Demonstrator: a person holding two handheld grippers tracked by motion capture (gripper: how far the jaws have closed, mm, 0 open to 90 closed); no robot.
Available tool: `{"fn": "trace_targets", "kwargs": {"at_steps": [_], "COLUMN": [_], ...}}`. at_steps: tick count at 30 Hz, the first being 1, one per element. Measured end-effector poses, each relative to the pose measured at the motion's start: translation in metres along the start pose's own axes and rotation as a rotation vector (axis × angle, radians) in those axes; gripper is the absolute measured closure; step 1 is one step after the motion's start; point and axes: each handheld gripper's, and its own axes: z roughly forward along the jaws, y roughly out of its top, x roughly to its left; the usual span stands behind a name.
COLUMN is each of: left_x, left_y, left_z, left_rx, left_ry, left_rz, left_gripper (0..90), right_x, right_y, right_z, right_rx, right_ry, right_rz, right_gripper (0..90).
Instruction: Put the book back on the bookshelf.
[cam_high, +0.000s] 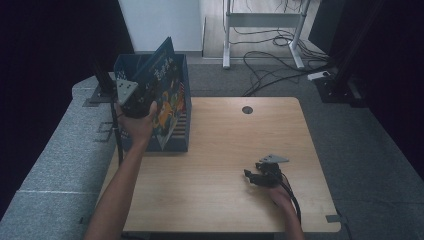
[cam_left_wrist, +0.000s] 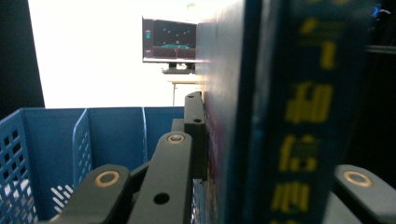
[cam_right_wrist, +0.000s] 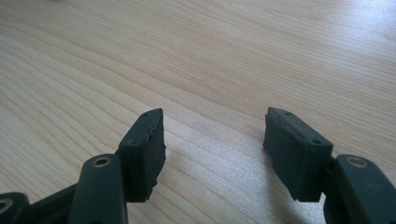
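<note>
A dark blue book (cam_high: 167, 95) is held by the left gripper (cam_high: 134, 100) at the far left of the wooden table (cam_high: 220, 150), its jaws clenched on the book. In the high view the book is seen tilted, its upper corner leaning toward the far right, over a blue perforated file box (cam_high: 184, 131) that stands at the left edge of the table. The colourful cover, with yellow and orange print, is turned toward the right. Whether the book's lower edge rests on the floor of the box cannot be told.

In the left gripper view the book's spine (cam_left_wrist: 303, 112) (yellow characters run down it) is seen upright and close to the camera, with one black jaw pressed flat against the cover on the left side and the other jaw's arm showing at the lower right. Beyond the jaw, the blue dividers and latticed wall of the file box (cam_left_wrist: 56, 140) are seen, and a dark monitor (cam_left_wrist: 168, 39) stands far off against a bright wall.

The right gripper (cam_high: 256, 176) is held low over the near right part of the table, well apart from the book and the box. In the right gripper view (cam_right_wrist: 212, 140) its two black pads are spread apart with nothing between them, only bare wood grain (cam_right_wrist: 224, 56) beneath.

Cables (cam_high: 270, 60) are seen on the floor beyond the table's far edge.
</note>
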Motion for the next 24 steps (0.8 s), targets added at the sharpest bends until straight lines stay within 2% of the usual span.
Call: {"fn": "trace_targets", "kwargs": {"at_steps": [4,9,12,18,24], "left_x": [0.003,0.005,0.005,0.004,0.003], "left_y": [-0.003,-0.007,-0.007,-0.007,-0.012], "left_z": [0.007,0.014,0.016,0.024,0.035], "left_rx": [0.010,0.028,0.012,0.014,0.051], "left_ry": [0.011,0.037,0.040,0.042,0.062], "left_rz": [-0.014,-0.004,0.003,-0.003,0.013], "left_gripper": [82.1,82.0,82.0,82.1,82.0], "right_x": [0.000,0.000,0.000,-0.001,0.000], "right_y": [0.000,0.000,0.000,0.000,-0.001], "right_z": [0.000,0.000,0.000,-0.001,-0.001], "right_rx": [-0.001,-0.002,-0.002,-0.003,-0.004], "right_ry": [0.001,0.003,0.003,0.005,0.003], "right_rz": [0.002,0.004,0.004,0.012,0.015], "right_gripper": [37.4,37.4,37.4,37.5,37.5]}}
